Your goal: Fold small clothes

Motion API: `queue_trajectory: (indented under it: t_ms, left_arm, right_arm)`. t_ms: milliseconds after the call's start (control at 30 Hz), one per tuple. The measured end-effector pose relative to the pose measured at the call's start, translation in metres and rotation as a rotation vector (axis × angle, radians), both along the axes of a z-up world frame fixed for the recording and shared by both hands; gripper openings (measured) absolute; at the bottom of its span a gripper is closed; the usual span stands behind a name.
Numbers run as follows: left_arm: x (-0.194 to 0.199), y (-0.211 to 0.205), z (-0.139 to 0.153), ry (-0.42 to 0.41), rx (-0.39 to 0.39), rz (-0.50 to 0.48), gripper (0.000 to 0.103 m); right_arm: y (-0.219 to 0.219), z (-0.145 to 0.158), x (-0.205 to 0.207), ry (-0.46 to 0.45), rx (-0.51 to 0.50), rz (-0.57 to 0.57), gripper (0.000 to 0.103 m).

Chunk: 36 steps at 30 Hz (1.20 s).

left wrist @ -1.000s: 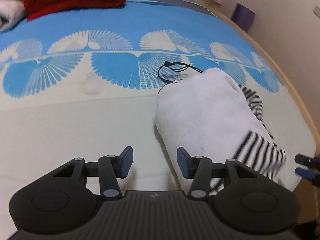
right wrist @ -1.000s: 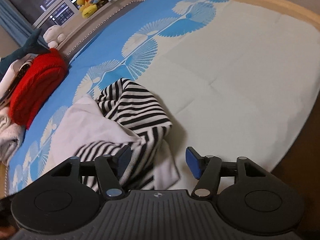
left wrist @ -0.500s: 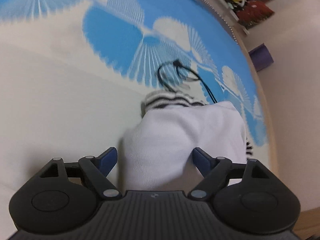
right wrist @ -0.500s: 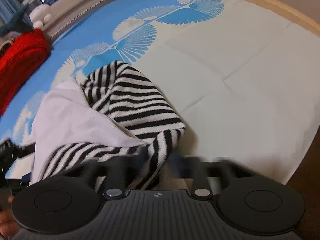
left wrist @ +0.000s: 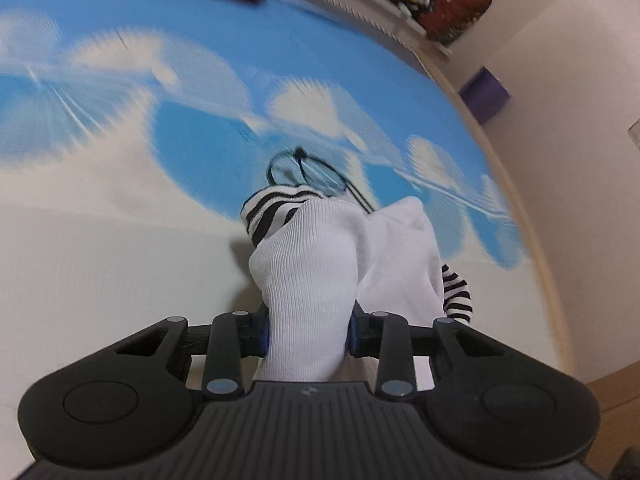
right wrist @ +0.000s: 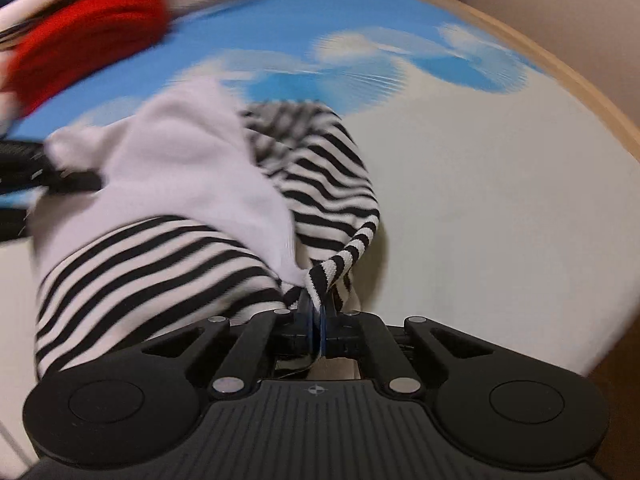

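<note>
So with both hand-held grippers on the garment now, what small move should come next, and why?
Probably lift both together and draw them apart to spread the cloth. The left hand-held gripper, which has just been closing, pinches a bunch of the white fabric; the right hand-held gripper is shut on the striped hem. The garment between them is crumpled, not flat enough to fold.

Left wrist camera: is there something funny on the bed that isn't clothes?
Yes. A thin black cord lies looped on the blue and white bedspread, just behind the white and striped garment. It pokes out from under the cloth, so it could snag in the fold. What it belongs to is hidden.
</note>
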<state>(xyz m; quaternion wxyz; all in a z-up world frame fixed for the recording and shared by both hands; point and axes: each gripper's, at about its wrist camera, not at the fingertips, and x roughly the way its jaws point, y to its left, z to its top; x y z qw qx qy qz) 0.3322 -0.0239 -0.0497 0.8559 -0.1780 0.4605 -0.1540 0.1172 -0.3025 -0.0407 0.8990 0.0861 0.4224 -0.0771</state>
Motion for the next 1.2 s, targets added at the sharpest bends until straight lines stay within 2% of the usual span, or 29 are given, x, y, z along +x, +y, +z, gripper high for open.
queue_trajectory:
  t_ms: [67,100,200,267,367,433,500,567,600,633,667,700,733,767,800,867,933,1000,1200]
  left_arm:
    - [-0.004,0.033,0.013,-0.038,0.083,0.026,0.041]
    - [-0.005,0.051,0.018,-0.044,0.109,0.050,0.048]
    - [-0.014,0.098,0.025,-0.018,0.145,0.152,0.062]
    - [-0.028,0.121,0.030,0.009,0.155,0.194,0.062]
    - [-0.058,0.137,0.049,0.001,0.222,0.174,0.062]
    - [-0.080,0.144,0.067,-0.041,0.221,0.172,0.062]
    - [-0.097,0.147,0.076,-0.056,0.188,0.158,0.062]
    - [-0.111,0.144,0.074,-0.049,0.166,0.125,0.062]
    - [-0.115,0.139,0.067,-0.034,0.164,0.104,0.062]
    - [-0.120,0.134,0.057,-0.014,0.164,0.080,0.062]
    - [-0.125,0.129,0.045,0.029,0.165,0.051,0.062]
    - [-0.124,0.122,0.032,0.100,0.177,0.018,0.062]
    - [-0.124,0.116,0.025,0.127,0.187,-0.010,0.062]
    - [-0.126,0.108,0.023,0.117,0.207,-0.041,0.064]
    - [-0.127,0.102,0.023,0.099,0.237,-0.064,0.068]
    - [-0.129,0.094,0.018,0.088,0.289,-0.109,0.071]
    - [-0.124,0.091,-0.005,0.164,0.363,-0.153,0.073]
    - [-0.121,0.088,-0.030,0.253,0.454,-0.202,0.076]
    - [-0.122,0.094,-0.035,0.259,0.460,-0.252,0.086]
  right_arm:
    - [0.028,0.005,-0.002,-0.026,0.083,0.099,0.002]
    - [0.040,0.009,-0.003,-0.040,0.109,0.142,0.002]
    - [0.068,0.017,-0.006,-0.075,0.173,0.234,0.002]
    - [0.074,0.020,-0.006,-0.076,0.220,0.243,0.002]
    - [0.074,0.025,-0.006,-0.073,0.281,0.255,0.002]
    - [0.079,0.034,-0.009,-0.093,0.306,0.284,0.002]
    - [0.082,0.051,-0.017,-0.147,0.321,0.312,0.002]
    - [0.073,0.074,-0.035,-0.239,0.354,0.315,0.002]
    - [0.067,0.079,-0.039,-0.246,0.361,0.300,0.002]
    - [0.060,0.077,-0.045,-0.223,0.347,0.263,0.002]
    - [0.055,0.064,-0.046,-0.158,0.316,0.215,0.002]
    - [0.054,0.041,-0.043,-0.050,0.279,0.179,0.002]
    - [0.053,0.020,-0.040,0.045,0.276,0.167,0.002]
    - [0.055,0.000,-0.036,0.126,0.297,0.165,0.002]
    - [0.060,-0.010,-0.034,0.157,0.297,0.180,0.002]
    - [0.071,-0.012,-0.029,0.140,0.243,0.224,0.002]
    - [0.071,-0.013,-0.028,0.150,0.227,0.222,0.003]
    - [0.066,-0.021,-0.027,0.216,0.191,0.195,0.003]
    - [0.064,-0.024,-0.025,0.326,0.146,0.223,0.003]
